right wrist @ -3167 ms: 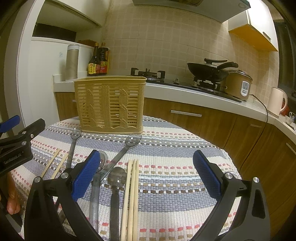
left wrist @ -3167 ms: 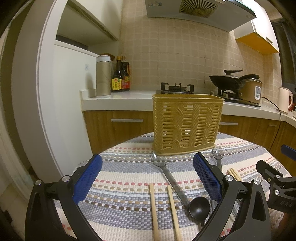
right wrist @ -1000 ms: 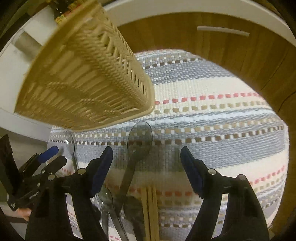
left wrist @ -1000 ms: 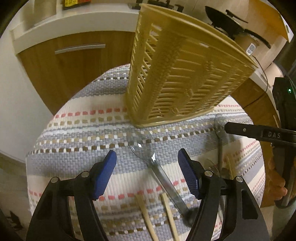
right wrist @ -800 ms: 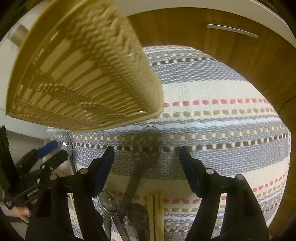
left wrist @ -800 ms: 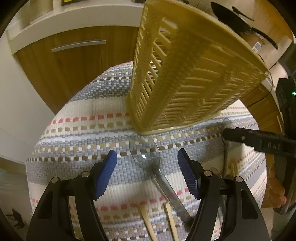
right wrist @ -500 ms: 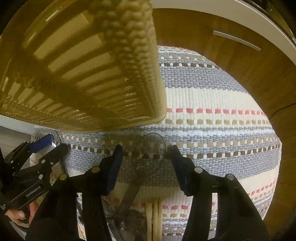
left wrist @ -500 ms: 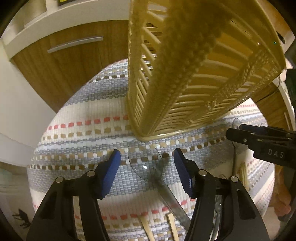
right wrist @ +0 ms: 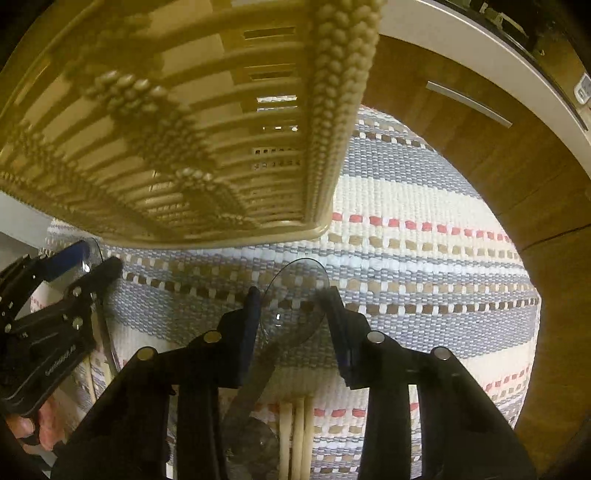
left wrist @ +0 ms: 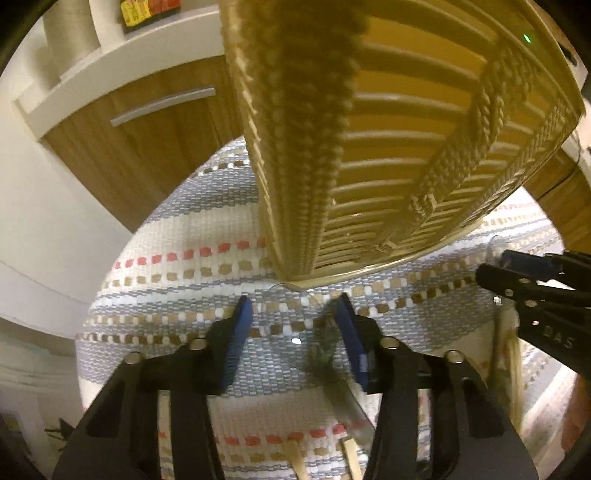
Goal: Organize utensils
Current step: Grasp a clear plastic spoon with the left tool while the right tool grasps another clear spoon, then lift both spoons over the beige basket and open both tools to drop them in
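Left tool point(left wrist: 293, 321): its blue pads are standing apart on either side of a clear spoon bowl; whether the pads are touching the bowl cannot be told. The tool is also showing at the left edge of the right wrist view point(right wrist: 96, 264).
Left clear spoon point(left wrist: 295, 332): lying on the striped cloth point(left wrist: 177, 258) of the bench, its bowl tip sitting just beside the lower front edge of the basket.
Right tool point(right wrist: 291, 306): its pads are standing apart, flanking a second clear spoon bowl; contact cannot be confirmed. The tool is also showing at the right edge of the left wrist view point(left wrist: 491, 271).
Right clear spoon point(right wrist: 295, 302): lying on the cloth near the basket's front right corner, its handle running back toward the camera.
Basket point(left wrist: 388, 129): a tan slotted utensil holder, standing on the cloth toward the bench's far edge and filling the upper part of both views.
Chopsticks point(right wrist: 295, 435): lying together on the cloth just beside the right spoon's handle.
Writing: white letters "DAS" are showing on the right tool's body in the left wrist view. Small print on the left tool's body in the right wrist view is too blurred to read. Yellow and red labels point(left wrist: 151, 11) on the bottles on the counter behind are not legible.
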`<action>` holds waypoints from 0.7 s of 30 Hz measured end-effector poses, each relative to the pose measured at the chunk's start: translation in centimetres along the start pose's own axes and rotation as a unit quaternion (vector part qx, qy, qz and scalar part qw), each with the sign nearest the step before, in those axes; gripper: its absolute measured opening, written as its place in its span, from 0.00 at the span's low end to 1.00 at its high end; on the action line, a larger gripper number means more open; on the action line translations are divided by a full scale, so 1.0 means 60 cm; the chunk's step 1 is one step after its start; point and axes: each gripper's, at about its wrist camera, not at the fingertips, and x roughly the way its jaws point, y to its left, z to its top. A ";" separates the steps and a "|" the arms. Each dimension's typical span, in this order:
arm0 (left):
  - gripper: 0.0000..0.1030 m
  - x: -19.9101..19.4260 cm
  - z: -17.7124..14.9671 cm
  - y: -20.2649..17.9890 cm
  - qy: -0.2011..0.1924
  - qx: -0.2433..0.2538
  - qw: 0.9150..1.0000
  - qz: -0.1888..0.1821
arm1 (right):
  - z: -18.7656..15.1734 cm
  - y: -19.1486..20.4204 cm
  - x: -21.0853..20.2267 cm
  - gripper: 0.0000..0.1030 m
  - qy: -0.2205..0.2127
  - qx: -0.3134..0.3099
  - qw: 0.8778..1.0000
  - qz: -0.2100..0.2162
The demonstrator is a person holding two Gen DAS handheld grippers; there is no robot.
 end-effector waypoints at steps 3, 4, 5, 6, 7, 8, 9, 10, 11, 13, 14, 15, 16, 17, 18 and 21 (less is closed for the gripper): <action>0.32 -0.001 -0.007 -0.005 -0.006 -0.008 1.000 -0.008 | -0.023 0.001 0.002 0.32 -0.012 -0.009 1.000 0.000; 0.31 -0.001 -0.012 -0.003 -0.009 -0.016 1.000 -0.018 | -0.030 0.001 0.001 0.32 -0.018 -0.010 1.000 0.001; 0.31 -0.004 -0.013 -0.003 -0.015 -0.021 0.999 -0.024 | -0.037 0.004 -0.005 0.32 -0.026 -0.013 1.000 0.003; 0.30 -0.010 -0.020 -0.003 -0.025 -0.026 0.999 -0.030 | -0.044 0.009 -0.015 0.32 -0.035 -0.015 0.999 0.007; 0.30 -0.023 -0.023 0.002 -0.039 -0.030 0.998 -0.036 | -0.052 0.012 -0.024 0.32 -0.046 -0.018 0.999 0.009; 0.30 -0.036 -0.027 0.005 -0.052 -0.035 0.997 -0.041 | -0.060 0.014 -0.035 0.31 -0.057 -0.020 0.998 0.010; 0.30 -0.054 -0.032 0.004 -0.072 -0.039 0.995 -0.048 | -0.067 0.015 -0.046 0.31 -0.067 -0.021 0.997 0.015; 0.29 -0.073 -0.036 0.012 -0.087 -0.041 0.994 -0.052 | -0.075 0.015 -0.056 0.31 -0.078 -0.022 0.996 0.021; 0.29 -0.088 -0.040 0.011 -0.103 -0.042 0.992 -0.055 | -0.086 0.015 -0.071 0.31 -0.092 -0.023 0.995 0.028; 0.29 -0.137 -0.064 0.031 -0.141 -0.043 0.987 -0.057 | -0.101 0.014 -0.096 0.31 -0.114 -0.022 0.993 0.036; 0.29 -0.159 -0.069 0.031 -0.160 -0.045 0.984 -0.058 | -0.111 0.013 -0.111 0.31 -0.129 -0.021 0.990 0.043; 0.29 -0.179 -0.077 0.030 -0.174 -0.045 0.982 -0.060 | -0.112 0.010 -0.124 0.31 -0.142 -0.020 0.989 0.048; 0.29 -0.201 -0.073 0.034 -0.196 -0.047 0.977 -0.065 | -0.119 0.010 -0.140 0.31 -0.159 -0.019 0.986 0.050; 0.29 -0.227 -0.077 0.036 -0.211 -0.049 0.974 -0.067 | -0.125 0.011 -0.156 0.31 -0.179 -0.019 0.982 0.050; 0.29 -0.246 -0.074 0.037 -0.225 -0.051 0.971 -0.068 | -0.118 0.005 -0.172 0.31 -0.193 -0.020 0.980 0.050; 0.29 -0.303 -0.057 0.048 -0.276 -0.056 0.957 -0.069 | -0.117 -0.010 -0.230 0.31 -0.245 -0.019 0.968 0.054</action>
